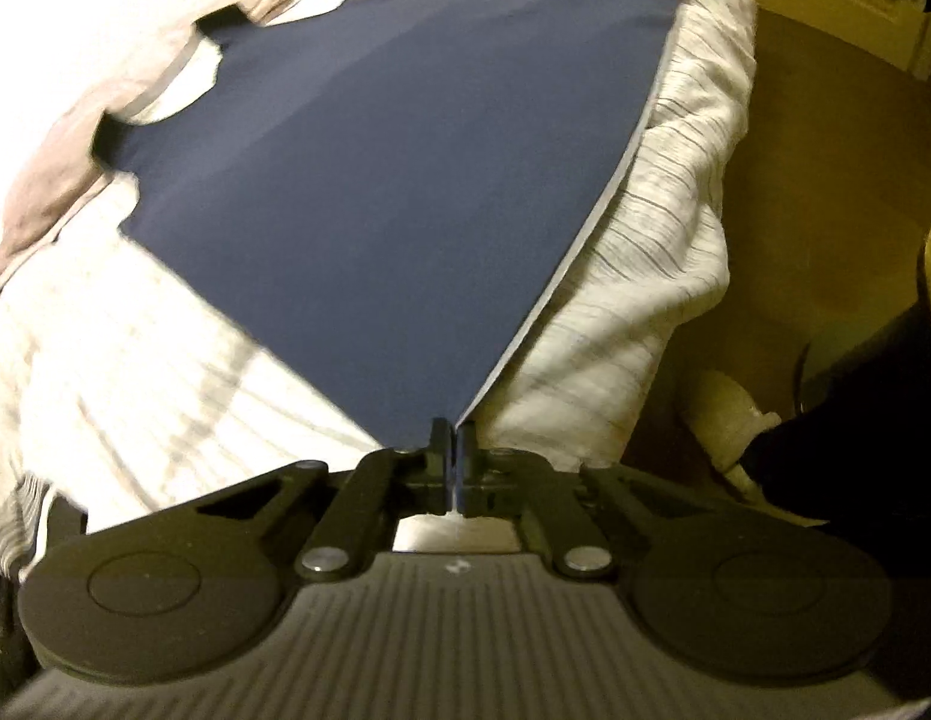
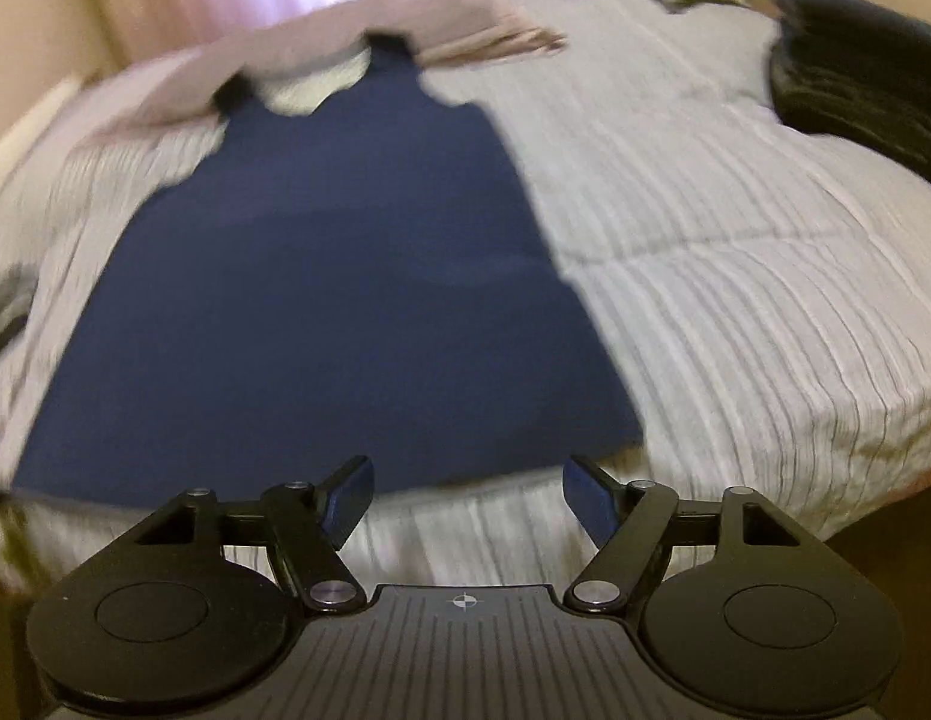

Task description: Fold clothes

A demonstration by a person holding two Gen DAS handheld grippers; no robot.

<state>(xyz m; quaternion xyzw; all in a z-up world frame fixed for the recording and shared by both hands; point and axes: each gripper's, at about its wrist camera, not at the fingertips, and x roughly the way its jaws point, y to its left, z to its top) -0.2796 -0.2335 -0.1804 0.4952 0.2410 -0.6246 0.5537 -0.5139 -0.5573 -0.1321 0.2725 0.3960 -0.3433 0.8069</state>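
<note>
Navy sleeveless top (image 2: 321, 276) lies spread flat on the bed (image 2: 735, 276). Left hand-held gripper (image 1: 452, 438) is clamped on its hem corner at the bed's edge; right hand-held gripper (image 2: 468, 495) hovers with fingers apart.

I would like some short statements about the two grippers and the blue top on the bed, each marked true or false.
1. The left gripper is shut on a corner of the blue top. True.
2. The right gripper also holds the top. False: its jaws stand open and hold nothing, just short of the top's near edge.
3. The top lies spread on a pale striped bedcover. True.
4. The top has long sleeves. False: it is sleeveless, with shoulder straps at the far end.
5. A beige cloth lies at the far end of the top, by the straps. True.
</note>
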